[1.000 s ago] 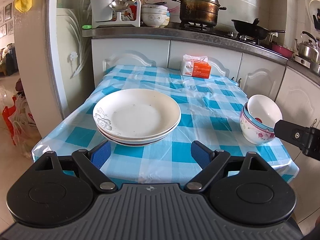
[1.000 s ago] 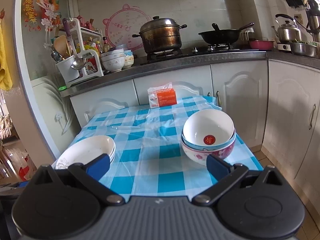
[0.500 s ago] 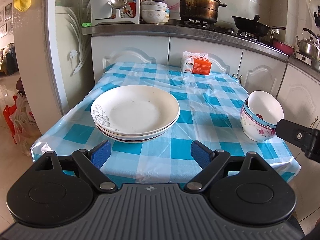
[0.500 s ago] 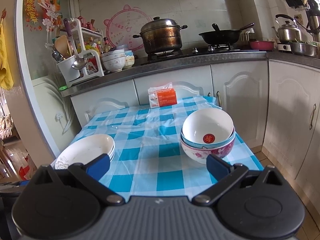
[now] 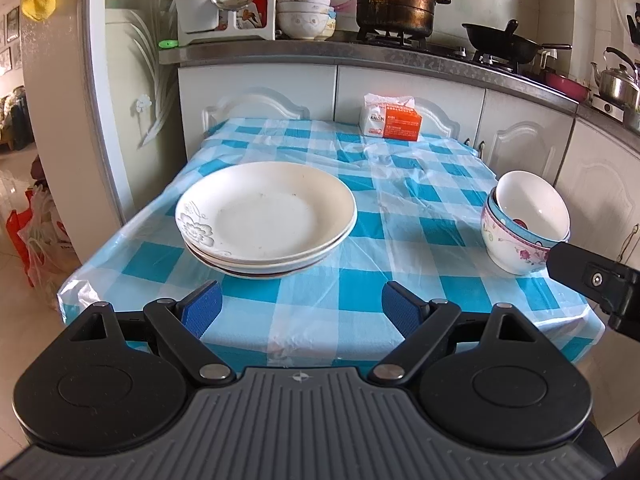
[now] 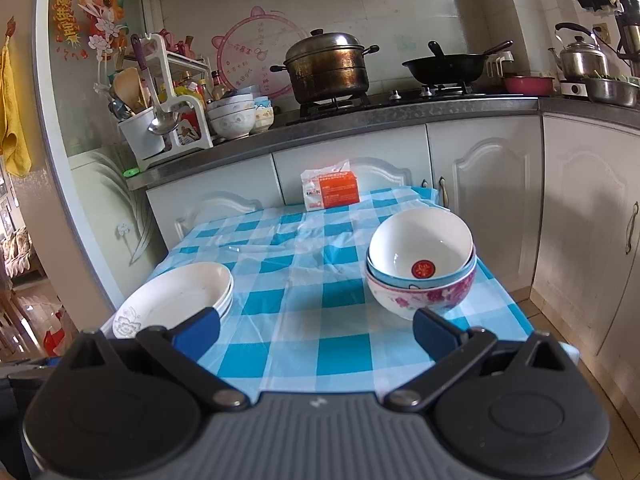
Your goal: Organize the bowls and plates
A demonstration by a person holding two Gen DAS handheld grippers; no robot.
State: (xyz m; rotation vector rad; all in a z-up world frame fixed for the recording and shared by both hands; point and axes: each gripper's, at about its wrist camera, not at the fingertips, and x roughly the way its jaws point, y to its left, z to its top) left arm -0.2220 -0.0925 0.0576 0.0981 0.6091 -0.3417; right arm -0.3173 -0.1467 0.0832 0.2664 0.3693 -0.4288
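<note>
Glossy, seemingly ceramic plates (image 5: pixel 266 216) rest on shiny plastic tablecloth (image 5: pixel 404 216).

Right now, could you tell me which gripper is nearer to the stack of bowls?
Right. The right gripper sits just in front of the stack of bowls; the left gripper faces the stacked plates, bowls off to its right.

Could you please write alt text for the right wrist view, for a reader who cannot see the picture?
An open right gripper faces a table with a blue checked cloth, holding nothing. A stack of bowls stands just ahead on the right and a stack of white plates on the left. Behind are a tissue pack, white cabinets and a counter with a large pot.
</note>
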